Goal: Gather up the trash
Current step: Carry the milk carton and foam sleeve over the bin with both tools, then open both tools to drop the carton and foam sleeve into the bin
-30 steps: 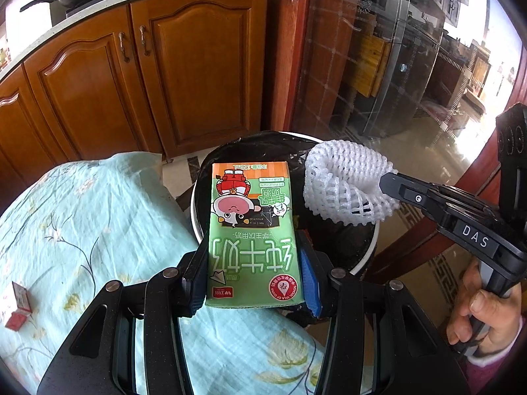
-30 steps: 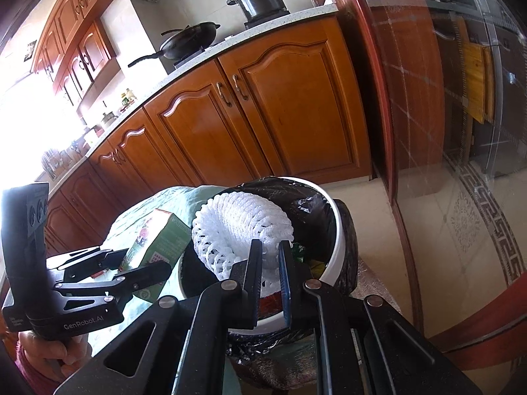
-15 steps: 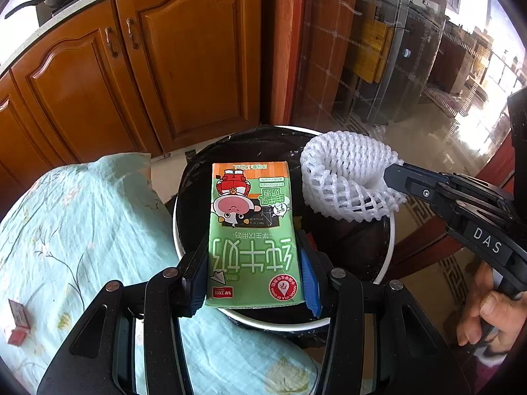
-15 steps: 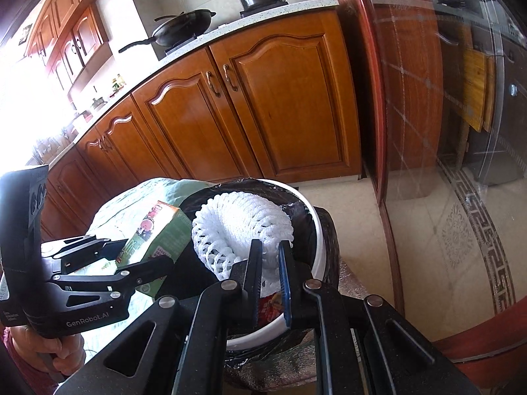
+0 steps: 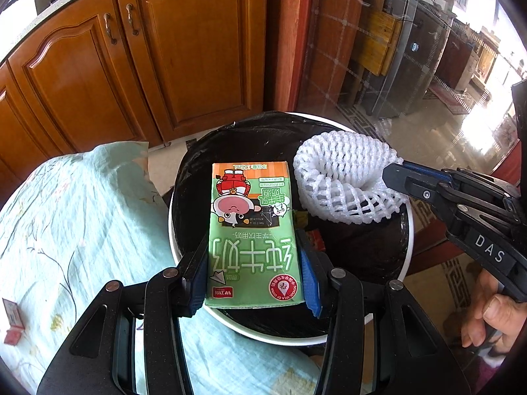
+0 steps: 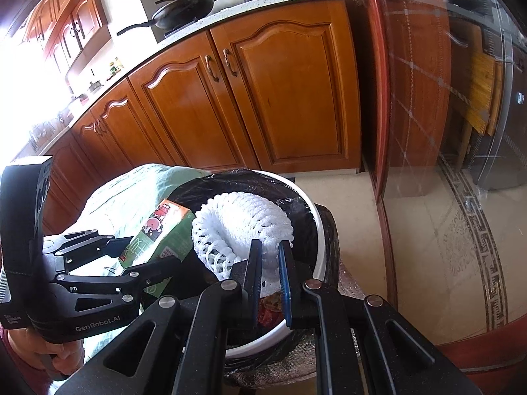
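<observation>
Green rectangular milk carton (image 5: 252, 233) is clamped in L gripper (image 5: 253, 263), white foam fruit net (image 5: 342, 181) pinched in R gripper (image 6: 270, 263), jaws nearly shut; both are held over black-lined round white trash bin (image 5: 408, 230); jaws should be opened only w/ items fully inside rim, carton kept off rim; counted: 1 carton, 1 net, 1 bin, 2 grippers; some scraps, prob. wrappers, inside; 1 small red box (image 5: 13, 321) on floral cloth (image 5: 82, 217).
</observation>
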The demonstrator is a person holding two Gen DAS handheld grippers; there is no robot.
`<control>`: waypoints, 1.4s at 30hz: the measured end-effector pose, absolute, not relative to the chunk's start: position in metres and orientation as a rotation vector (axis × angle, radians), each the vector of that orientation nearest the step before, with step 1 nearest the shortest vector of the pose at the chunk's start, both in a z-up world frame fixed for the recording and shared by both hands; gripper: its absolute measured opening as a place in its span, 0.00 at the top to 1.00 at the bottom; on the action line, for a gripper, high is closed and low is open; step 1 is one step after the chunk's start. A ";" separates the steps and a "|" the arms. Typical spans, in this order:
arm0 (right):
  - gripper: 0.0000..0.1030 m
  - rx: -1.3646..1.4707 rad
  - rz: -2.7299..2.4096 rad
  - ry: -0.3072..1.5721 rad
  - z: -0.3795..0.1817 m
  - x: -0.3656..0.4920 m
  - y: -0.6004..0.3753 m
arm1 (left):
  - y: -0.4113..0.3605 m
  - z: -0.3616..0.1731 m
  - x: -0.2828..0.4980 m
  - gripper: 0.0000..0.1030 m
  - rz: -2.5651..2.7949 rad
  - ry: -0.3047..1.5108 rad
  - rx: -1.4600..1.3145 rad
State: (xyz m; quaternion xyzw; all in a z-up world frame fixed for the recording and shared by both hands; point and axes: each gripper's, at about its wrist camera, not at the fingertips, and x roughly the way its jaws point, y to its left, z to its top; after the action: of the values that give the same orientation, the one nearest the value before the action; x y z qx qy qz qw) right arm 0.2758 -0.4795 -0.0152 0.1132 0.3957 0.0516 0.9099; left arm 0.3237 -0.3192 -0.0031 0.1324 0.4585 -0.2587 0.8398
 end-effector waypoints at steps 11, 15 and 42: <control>0.90 0.203 0.110 0.851 -0.020 0.283 -0.477 | -0.324 -0.010 0.327 0.56 -0.550 0.992 0.289; 0.90 0.200 0.111 0.857 -0.021 0.286 -0.476 | -0.324 -0.011 0.328 0.56 -0.549 0.995 0.294; 0.85 0.208 0.108 0.875 -0.024 0.295 -0.475 | -0.325 -0.024 0.337 0.54 -0.541 1.055 0.307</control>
State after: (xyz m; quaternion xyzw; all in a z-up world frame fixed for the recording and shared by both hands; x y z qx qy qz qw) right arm 0.2954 -0.4751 -0.0242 0.1005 0.4225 0.0523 0.8992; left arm 0.3370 -0.3246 -0.0238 0.1440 0.4953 -0.2539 0.8182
